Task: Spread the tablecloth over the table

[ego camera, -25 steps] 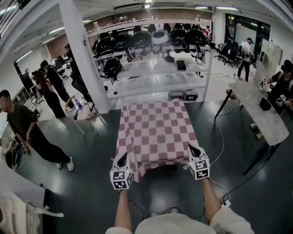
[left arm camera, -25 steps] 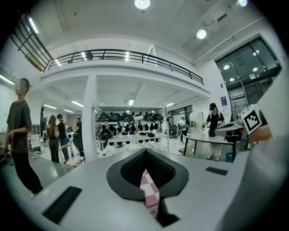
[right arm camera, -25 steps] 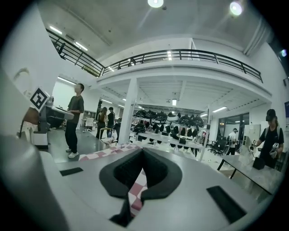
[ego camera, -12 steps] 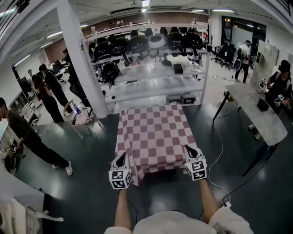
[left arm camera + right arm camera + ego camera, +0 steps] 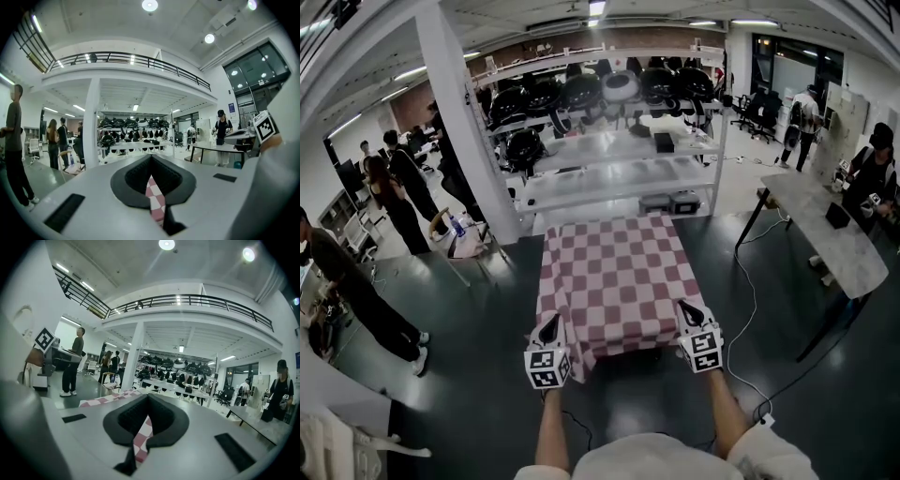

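A pink-and-white checked tablecloth [image 5: 617, 277] lies spread over a small table in the middle of the head view, its near edge hanging down. My left gripper [image 5: 551, 325] is shut on the cloth's near left corner. A strip of the checked cloth [image 5: 155, 201] shows pinched between its dark pads. My right gripper [image 5: 687, 310] is shut on the near right corner, with a fold of the tablecloth [image 5: 143, 439] caught between its pads. More of the cloth [image 5: 110, 397] stretches off to the left in the right gripper view. The table itself is hidden under the cloth.
White shelving [image 5: 614, 155] with black helmets stands just beyond the table, next to a white pillar [image 5: 464, 112]. A long marble table [image 5: 834, 230] is at the right, with people by it. Several people [image 5: 398, 183] stand at the left. A cable [image 5: 748, 300] trails over the dark floor.
The person at the far left has stepped further left, toward the picture's edge. Both grippers and the cloth stay where they were.
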A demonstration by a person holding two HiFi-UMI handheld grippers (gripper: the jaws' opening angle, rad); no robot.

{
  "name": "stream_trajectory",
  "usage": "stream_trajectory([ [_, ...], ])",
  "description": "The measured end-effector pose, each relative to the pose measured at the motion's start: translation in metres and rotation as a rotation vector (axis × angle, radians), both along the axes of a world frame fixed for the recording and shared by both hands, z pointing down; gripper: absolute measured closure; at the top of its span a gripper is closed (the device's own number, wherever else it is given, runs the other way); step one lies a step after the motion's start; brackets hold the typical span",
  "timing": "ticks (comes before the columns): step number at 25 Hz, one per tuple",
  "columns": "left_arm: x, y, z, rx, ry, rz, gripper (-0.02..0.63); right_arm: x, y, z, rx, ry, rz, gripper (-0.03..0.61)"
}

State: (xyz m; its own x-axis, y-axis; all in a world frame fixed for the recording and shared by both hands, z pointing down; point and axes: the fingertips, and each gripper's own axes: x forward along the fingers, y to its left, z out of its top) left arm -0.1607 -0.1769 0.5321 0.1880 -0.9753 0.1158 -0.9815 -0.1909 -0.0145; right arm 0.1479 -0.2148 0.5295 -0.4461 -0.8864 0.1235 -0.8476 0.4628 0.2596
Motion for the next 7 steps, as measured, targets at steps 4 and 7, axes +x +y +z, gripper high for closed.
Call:
stream_trajectory([
  [4, 0.0012, -0.0013, 0.0019, 0.0, 0.0, 0.003, 0.588, -0.0002, -0.001, 0.0033, 0.007, 0.0, 0.005, 0.565],
  [7, 0.0025, -0.0021, 0.0052, -0.001, 0.0, 0.005, 0.588, 0.0003, -0.0012, 0.0068, 0.003, 0.0, 0.005, 0.565],
])
